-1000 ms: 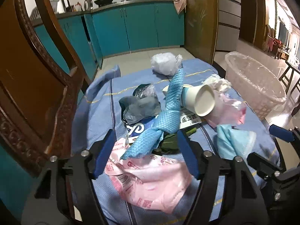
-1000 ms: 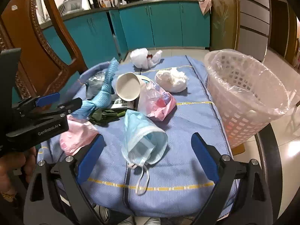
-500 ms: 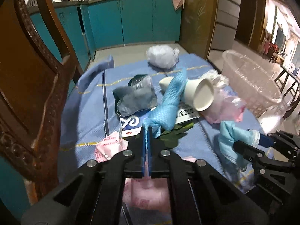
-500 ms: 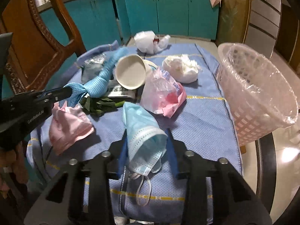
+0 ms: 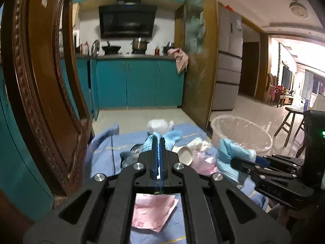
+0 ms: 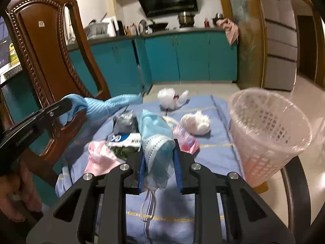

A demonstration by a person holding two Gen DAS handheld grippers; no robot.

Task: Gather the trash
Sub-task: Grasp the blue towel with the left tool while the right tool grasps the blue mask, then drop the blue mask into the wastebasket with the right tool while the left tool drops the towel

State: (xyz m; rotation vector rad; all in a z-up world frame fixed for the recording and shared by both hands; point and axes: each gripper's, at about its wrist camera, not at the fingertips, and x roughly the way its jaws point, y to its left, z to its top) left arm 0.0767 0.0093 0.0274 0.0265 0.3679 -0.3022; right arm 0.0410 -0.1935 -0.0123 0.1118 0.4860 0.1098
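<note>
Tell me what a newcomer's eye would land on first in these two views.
First, the light blue face mask pinched between the right gripper fingers, lifted off the blue tablecloth. Next, the blue knit cloth clamped in the left gripper, raised at the left before the carved wooden chair. To the right stands the lined pink basket, at the table's edge.

trash spread over cloth-covered worktop [image 6: 219,152], basket [image 6: 270,134] at right edge.
chair [image 6: 46,46] at left; bag [image 6: 170,98] at far end, tissue wad [image 6: 196,123] nearer, left of basket; wrapper [image 6: 101,156] at near left; packet [image 6: 124,139] behind wrapper; cabinets [image 6: 182,59] beyond worktop.
</note>
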